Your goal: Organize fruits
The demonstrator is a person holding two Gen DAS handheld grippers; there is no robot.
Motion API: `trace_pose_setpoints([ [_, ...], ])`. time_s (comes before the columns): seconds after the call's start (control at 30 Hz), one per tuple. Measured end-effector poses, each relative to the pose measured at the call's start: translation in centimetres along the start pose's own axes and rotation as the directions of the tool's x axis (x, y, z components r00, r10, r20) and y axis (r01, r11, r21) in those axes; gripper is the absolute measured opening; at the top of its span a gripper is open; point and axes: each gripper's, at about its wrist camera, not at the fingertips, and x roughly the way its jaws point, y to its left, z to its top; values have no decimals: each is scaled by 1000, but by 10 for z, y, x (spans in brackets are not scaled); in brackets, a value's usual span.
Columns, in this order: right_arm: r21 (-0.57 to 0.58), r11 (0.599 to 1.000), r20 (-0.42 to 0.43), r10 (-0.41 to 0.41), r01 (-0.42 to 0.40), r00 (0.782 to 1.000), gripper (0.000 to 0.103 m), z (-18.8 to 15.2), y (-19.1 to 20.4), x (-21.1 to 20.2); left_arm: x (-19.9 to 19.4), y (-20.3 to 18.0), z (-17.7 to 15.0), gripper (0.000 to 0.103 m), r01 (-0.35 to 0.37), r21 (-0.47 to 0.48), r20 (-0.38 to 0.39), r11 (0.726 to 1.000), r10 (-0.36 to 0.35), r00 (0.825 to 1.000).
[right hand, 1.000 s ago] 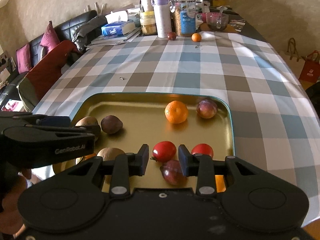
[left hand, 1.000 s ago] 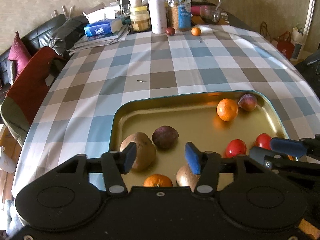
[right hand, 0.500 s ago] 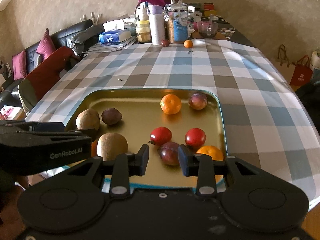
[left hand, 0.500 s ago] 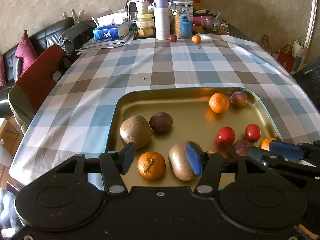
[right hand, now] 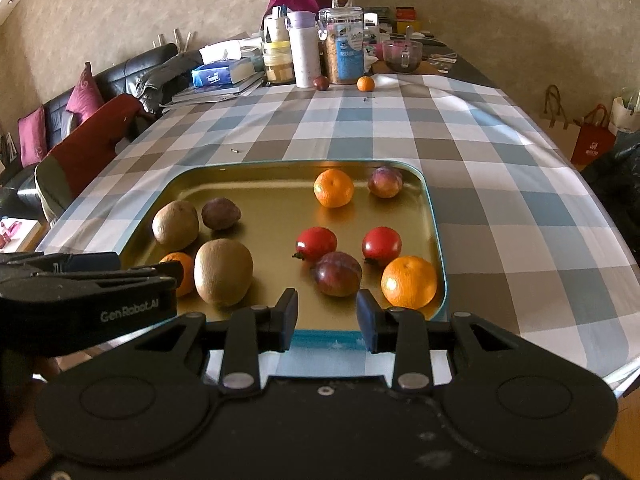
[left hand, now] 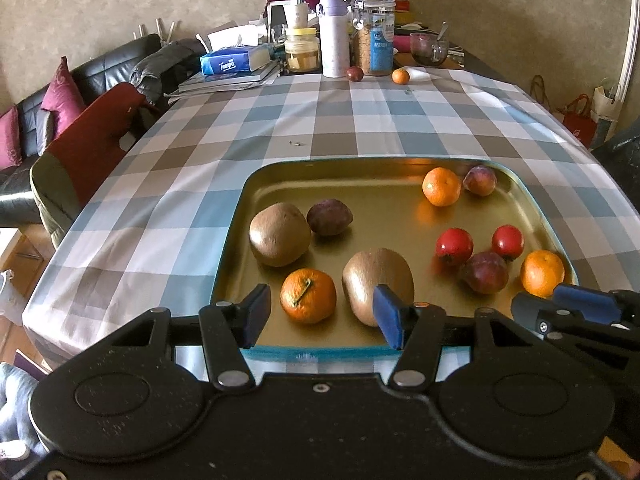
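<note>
Ten fruits lie in the tray (right hand: 436, 240); both grippers hover at its near edge, empty: left gripper (left hand: 320, 316) spread wide w/ nothing between, right gripper (right hand: 326, 314) spread narrower. Two more fruits sit far beyond tray.

left wrist: near edge, facing across tray (left hand: 532, 216) | right wrist: same, rightward | shared: tray, table (right hand: 500, 184)

Near-left orange (right hand: 178, 270) half hidden behind left tongs (right hand: 120, 268)
</note>
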Motion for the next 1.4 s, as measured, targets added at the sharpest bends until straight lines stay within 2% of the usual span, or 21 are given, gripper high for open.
trace_pose_setpoints([
  [0.57,34,999,13,-21,20,1000,36,-19,-9,-10,-8,-10,-15,62,8,18,7,1000,-8,1000],
  [1.4,45,999,8,-22,22,1000,36,-28,-12,-13,-9,-15,-22,62,16,33,-10,999,-16,1000],
])
